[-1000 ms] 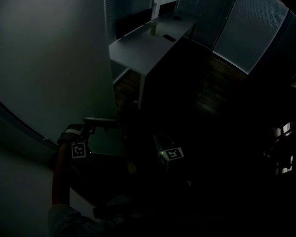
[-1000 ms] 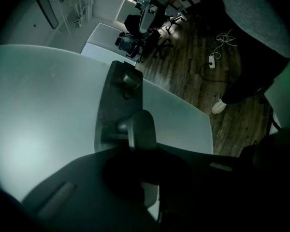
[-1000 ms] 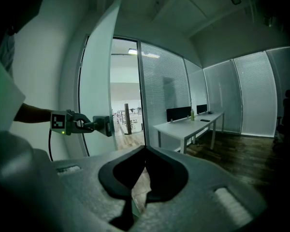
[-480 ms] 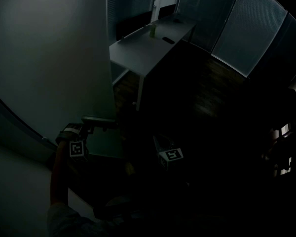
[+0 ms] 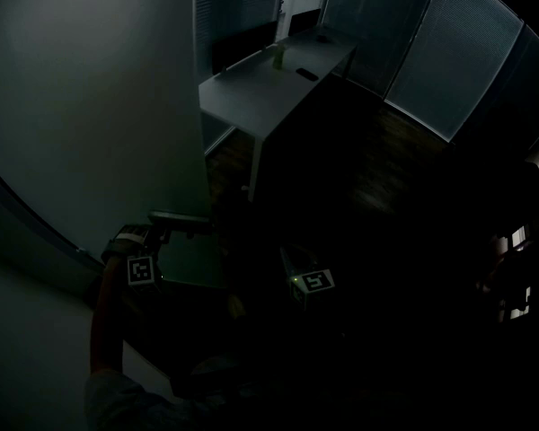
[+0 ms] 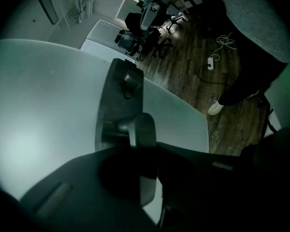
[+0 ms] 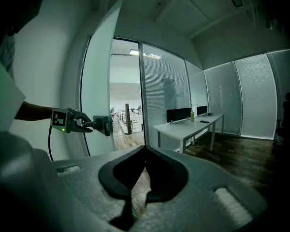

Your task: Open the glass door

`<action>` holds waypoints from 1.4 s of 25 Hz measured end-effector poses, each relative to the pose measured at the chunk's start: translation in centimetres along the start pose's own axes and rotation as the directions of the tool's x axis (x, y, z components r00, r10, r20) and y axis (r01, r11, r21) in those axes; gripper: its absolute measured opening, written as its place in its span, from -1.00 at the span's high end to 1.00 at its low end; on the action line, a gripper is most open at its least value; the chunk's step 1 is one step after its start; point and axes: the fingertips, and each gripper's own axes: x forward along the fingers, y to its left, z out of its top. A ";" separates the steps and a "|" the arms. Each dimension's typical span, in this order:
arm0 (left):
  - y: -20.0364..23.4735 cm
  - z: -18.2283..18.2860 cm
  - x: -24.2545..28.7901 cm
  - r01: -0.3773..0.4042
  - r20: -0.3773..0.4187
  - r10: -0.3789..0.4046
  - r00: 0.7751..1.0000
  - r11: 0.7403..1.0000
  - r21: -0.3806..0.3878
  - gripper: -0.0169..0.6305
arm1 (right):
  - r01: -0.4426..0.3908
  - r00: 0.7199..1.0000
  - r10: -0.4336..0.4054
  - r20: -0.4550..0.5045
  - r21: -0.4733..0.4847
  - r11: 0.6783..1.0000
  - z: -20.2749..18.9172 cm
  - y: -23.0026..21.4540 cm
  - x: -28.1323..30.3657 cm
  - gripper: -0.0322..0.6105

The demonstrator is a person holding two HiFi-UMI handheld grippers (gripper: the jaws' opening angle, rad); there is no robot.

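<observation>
The frosted glass door [image 5: 90, 106] stands swung open, and the doorway shows beside it in the right gripper view. Its metal lever handle [image 6: 142, 149] hangs from a lock plate [image 6: 117, 100]. My left gripper [image 6: 152, 187] reaches around that lever; its jaws have just been opening, and the lever still lies between them without being pinched. From the head view, the left gripper [image 5: 166, 227] sits at the handle [image 5: 187, 224]. My right gripper [image 7: 145, 151] hangs apart to the right, shut and empty, and looks toward the door [image 7: 99, 81] and the left gripper [image 7: 89, 124].
A long white desk [image 5: 269, 79] stands past the door's edge, with blinds-covered glass walls behind it. Dark wooden floor lies to the right. A person's leg and pale shoe [image 6: 215, 108] are near the door. A power strip with its cable [image 6: 217, 52] lies on the floor.
</observation>
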 end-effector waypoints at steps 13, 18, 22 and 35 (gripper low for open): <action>0.7 -0.2 -1.9 0.002 -0.022 -0.002 1.000 0.999 -0.036 0.38 | -0.032 0.999 0.032 0.012 0.004 0.999 -0.1 1.4 0.3 0.89; 0.5 -0.1 -3.2 0.000 -0.025 -0.001 1.000 0.999 -0.041 0.36 | -0.032 0.999 0.032 0.016 -0.005 0.999 0.0 1.7 0.0 0.89; 0.8 0.1 -5.0 -0.034 -0.009 0.033 0.999 0.995 -0.098 0.36 | -0.042 0.999 0.042 0.023 -0.013 0.999 -0.1 2.5 -0.3 0.89; 2.7 6.1 -9.8 -0.072 0.224 0.217 0.950 0.852 -0.519 0.66 | -0.050 0.998 0.051 0.037 -0.025 0.998 0.0 3.6 -0.4 0.89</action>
